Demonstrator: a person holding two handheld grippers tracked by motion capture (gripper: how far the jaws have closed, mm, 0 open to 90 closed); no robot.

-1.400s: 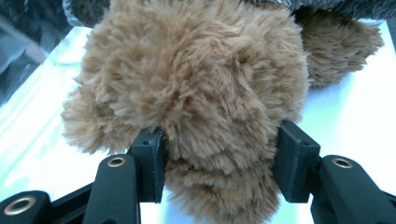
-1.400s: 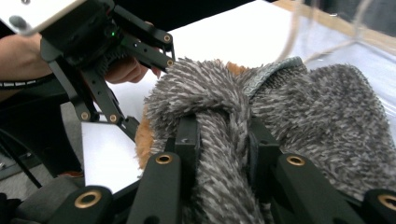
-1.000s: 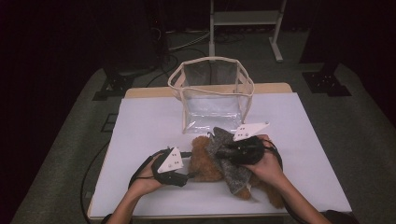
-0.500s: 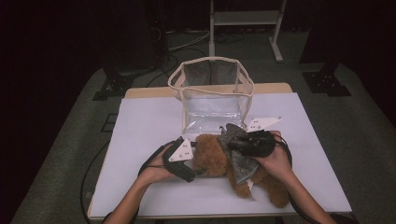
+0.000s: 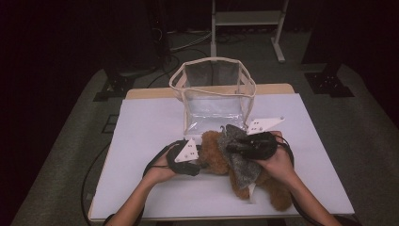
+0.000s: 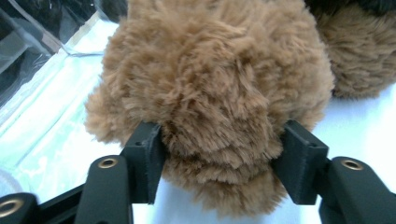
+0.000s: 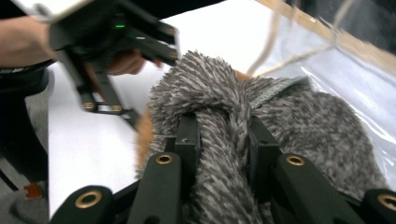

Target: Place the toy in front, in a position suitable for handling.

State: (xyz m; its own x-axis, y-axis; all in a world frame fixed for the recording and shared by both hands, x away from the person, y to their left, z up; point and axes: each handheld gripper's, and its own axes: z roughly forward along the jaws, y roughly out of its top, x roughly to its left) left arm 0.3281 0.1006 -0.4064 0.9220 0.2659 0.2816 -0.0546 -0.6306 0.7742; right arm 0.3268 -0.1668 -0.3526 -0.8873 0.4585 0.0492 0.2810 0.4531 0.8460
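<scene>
Left tongs (image 6: 219, 163), just closed, are clamped on the soft teddy bear's (image 6: 210, 84) head; right tongs (image 7: 222, 135) are pinching its limp grey garment (image 7: 299, 126); light, squashy, best gripped deep.

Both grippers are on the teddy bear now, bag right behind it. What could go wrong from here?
1. The left gripper has just closed on the teddy bear's fluffy head; it may hold mostly pile and slip on lifting.
2. The right gripper pinches only the grey scarf, which might pull loose instead of carrying the bear.
3. The clear bag stands close behind, with soft walls; a push could fold its rim.
</scene>
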